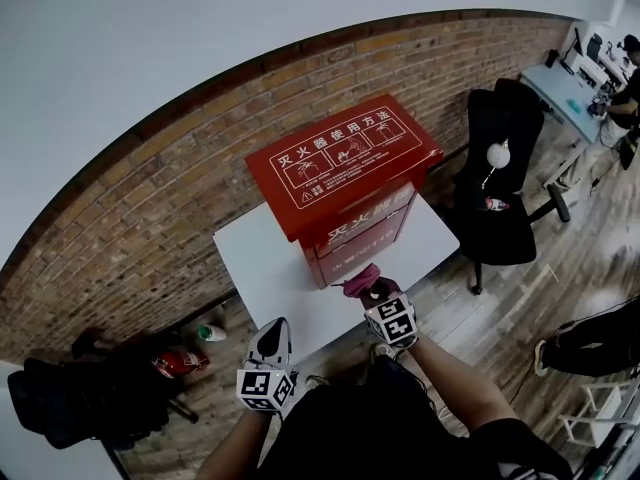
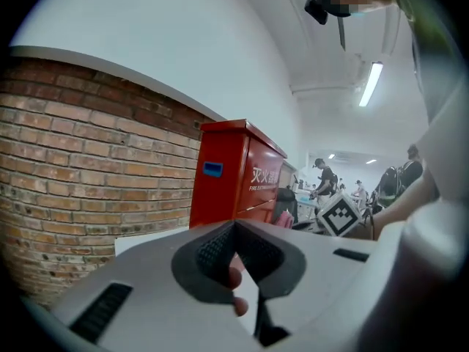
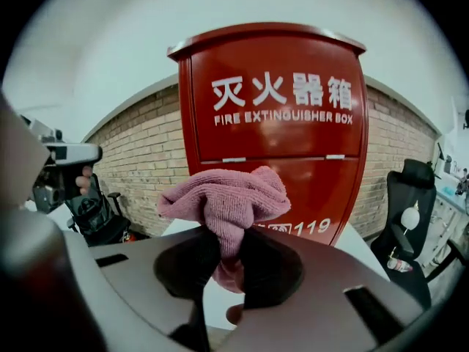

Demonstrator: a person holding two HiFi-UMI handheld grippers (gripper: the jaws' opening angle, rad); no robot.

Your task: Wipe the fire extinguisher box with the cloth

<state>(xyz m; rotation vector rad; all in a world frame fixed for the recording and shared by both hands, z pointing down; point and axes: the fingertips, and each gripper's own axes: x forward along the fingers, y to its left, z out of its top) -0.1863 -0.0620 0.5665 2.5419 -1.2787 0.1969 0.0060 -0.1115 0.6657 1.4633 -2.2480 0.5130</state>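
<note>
**Cloth pinched and held to the front of the box, spare gripper kept back**

The red fire extinguisher box (image 1: 340, 168) stands upright on a small white table (image 1: 255, 258), with a brick wall (image 1: 120, 218) behind it. Its lettered front faces the person.

The right gripper (image 3: 223, 255) has its jaws closed on the pink cloth (image 3: 220, 196). They grip it low down, so a thick bunch of fabric stands out beyond the jaw tips. This hold probably makes sense for wiping, because the soft wad would meet the metal first and not the hard jaws. The gripper points at the lower front panel of the box. From the head view the cloth sits at the foot of that panel, either touching it or just short of it; I cannot tell which.

The left gripper (image 2: 234, 244) has its jaws brought together with nothing between them. It sits well back from the box, off its left front corner and near the person's body. There it seems to be parked out of the wiping path, since the box looks heavy enough to stand without bracing.

By my reading the wipe is at its start on the front face.
</note>
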